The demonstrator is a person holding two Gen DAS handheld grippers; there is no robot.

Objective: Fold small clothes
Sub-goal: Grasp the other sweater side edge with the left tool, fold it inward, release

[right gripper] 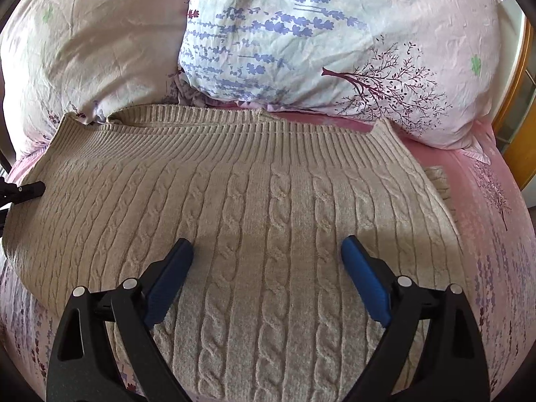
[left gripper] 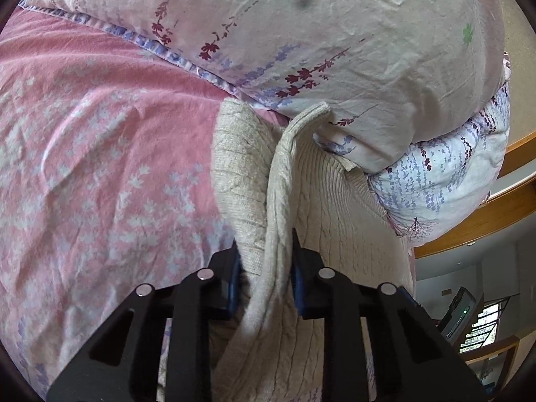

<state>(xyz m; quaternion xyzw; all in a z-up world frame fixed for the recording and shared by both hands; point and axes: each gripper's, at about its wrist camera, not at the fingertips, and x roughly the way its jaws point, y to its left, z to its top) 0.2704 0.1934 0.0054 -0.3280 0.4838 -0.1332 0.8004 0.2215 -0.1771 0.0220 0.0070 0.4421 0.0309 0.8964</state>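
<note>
The beige cable-knit sweater (right gripper: 268, 207) lies spread on the pink floral bedsheet (left gripper: 100, 154), below the white flowered pillows (right gripper: 301, 43). The left gripper (left gripper: 266, 268) pinches a sweater edge; the right gripper (right gripper: 267, 254) hovers over it, jaws spread. No legible writing.

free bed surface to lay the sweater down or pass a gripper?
Bare pink sheet lies left of the sweater, below the quilt. A narrower strip runs along its right edge. The top is crowded: the pillow and quilt press against the ribbed hem.
</note>
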